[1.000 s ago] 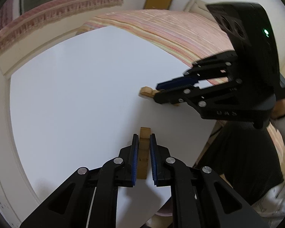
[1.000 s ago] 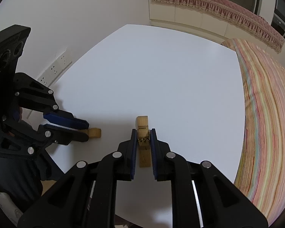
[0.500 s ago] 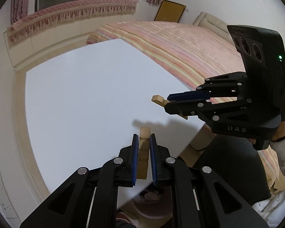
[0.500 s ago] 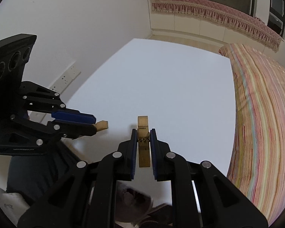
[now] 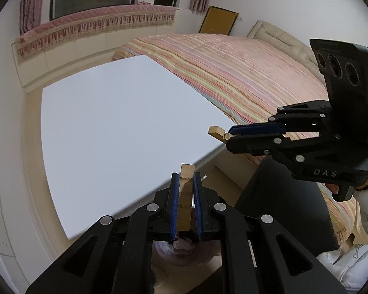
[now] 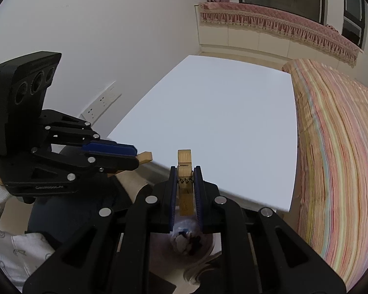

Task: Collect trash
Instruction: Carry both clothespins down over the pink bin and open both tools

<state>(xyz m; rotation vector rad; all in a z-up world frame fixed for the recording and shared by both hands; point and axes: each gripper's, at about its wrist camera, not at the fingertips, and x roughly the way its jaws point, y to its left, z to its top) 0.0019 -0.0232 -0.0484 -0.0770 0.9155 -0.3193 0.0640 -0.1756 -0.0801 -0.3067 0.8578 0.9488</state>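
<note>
My left gripper (image 5: 186, 183) is shut on a wooden clothespin (image 5: 186, 196), held in the air past the near edge of the white table (image 5: 115, 132). My right gripper (image 6: 186, 178) is shut on a second wooden clothespin (image 6: 184, 171), also off the table. Each gripper shows in the other's view: the right one (image 5: 230, 134) with its clothespin tip (image 5: 217, 132), the left one (image 6: 135, 156) with its clothespin tip (image 6: 144, 157). A bin with crumpled trash (image 6: 186, 241) lies below both grippers; it also shows in the left wrist view (image 5: 184, 245).
A bed with a striped pink cover (image 5: 245, 73) runs along the table's far side. A wall with sockets (image 6: 103, 100) borders the other side. A dark chair or clothing (image 5: 282, 208) is near the table's front edge.
Both grippers lifted their clothespins off the table and drew back over its near edge. The trash bin has come into view below them.
</note>
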